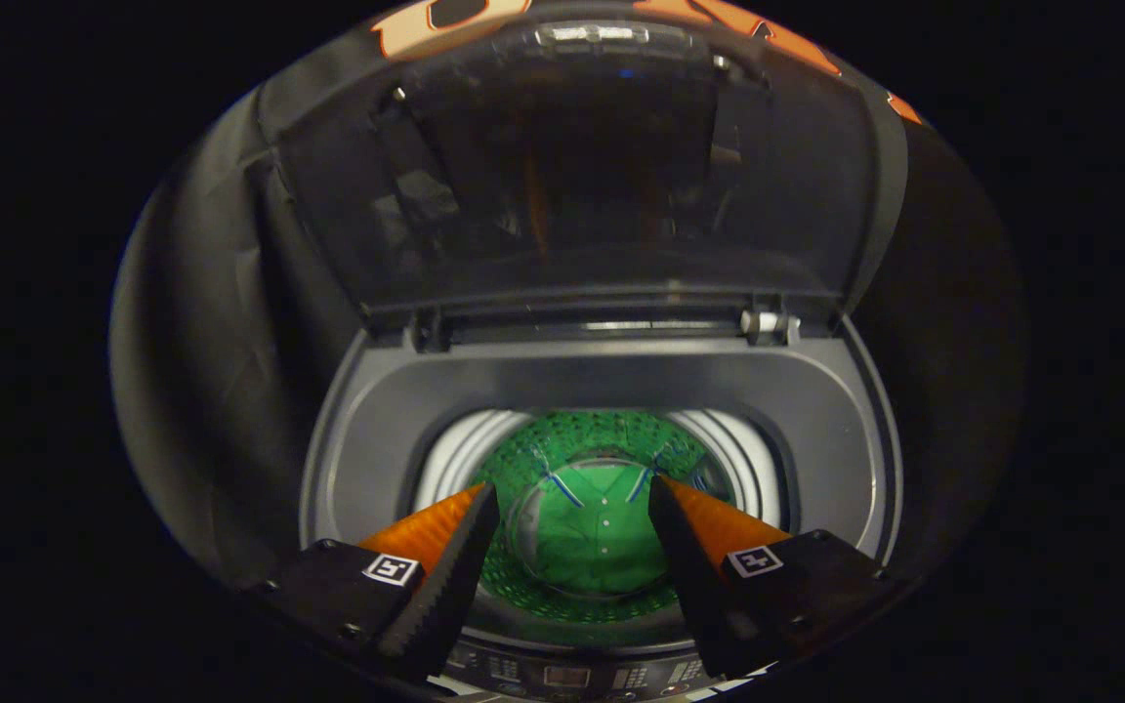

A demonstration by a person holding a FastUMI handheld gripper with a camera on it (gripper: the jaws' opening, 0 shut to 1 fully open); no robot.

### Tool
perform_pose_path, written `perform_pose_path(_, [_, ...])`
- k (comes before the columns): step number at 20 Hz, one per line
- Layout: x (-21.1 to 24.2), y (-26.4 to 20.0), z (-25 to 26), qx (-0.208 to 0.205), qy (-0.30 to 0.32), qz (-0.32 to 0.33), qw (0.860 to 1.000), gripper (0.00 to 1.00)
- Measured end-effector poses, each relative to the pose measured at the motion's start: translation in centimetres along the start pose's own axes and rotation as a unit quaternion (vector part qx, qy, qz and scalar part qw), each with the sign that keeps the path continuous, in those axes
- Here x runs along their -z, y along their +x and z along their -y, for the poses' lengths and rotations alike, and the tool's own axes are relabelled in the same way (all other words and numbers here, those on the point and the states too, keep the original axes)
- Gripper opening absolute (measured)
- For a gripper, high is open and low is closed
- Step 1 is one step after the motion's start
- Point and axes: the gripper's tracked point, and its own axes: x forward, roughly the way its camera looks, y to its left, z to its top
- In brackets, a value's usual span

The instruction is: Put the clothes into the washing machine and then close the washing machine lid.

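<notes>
The lid (582,176) stands upright behind the drum mouth (455,449), whose opening lies unobstructed beneath the spread, empty tool (572,508).

The washing machine (602,381) stands open, its lid (582,176) raised at the far side; a green shirt (602,532) lies on the drum's bottom, below the claw's (572,508) spread fingers.

The tool (572,493) hangs over the washing machine (367,430), fingers spread apart with nothing held between them. Beyond the fingers, down in the drum (738,454), lies a green garment (597,532), seemingly a buttoned shirt. The see-through lid (572,166) stands raised behind the opening.
</notes>
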Motion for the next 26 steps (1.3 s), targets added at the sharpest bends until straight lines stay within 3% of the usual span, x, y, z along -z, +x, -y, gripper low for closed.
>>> perform_pose_path(5, [-5.7, -1.9, -1.4, -0.027, -0.015, 0.124, 0.992, 0.99])
perform_pose_path(12, [-17.1, -2.8, -2.1, -0.036, -0.021, 0.263, 0.964, 0.98])
perform_pose_path(14, [-21.4, -2.7, -1.4, -0.021, -0.033, 0.289, 0.957, 0.98])
perform_pose_path(17, [-25.8, -3.4, 0.1, -0.008, -0.042, 0.306, 0.951, 0.98])
perform_pose_path(20, [-29.2, -0.7, 1.4, 0.005, -0.048, 0.299, 0.953, 0.98])
perform_pose_path(26, [-29.8, 6.2, 3.5, 0.02, -0.046, 0.243, 0.969, 0.98])
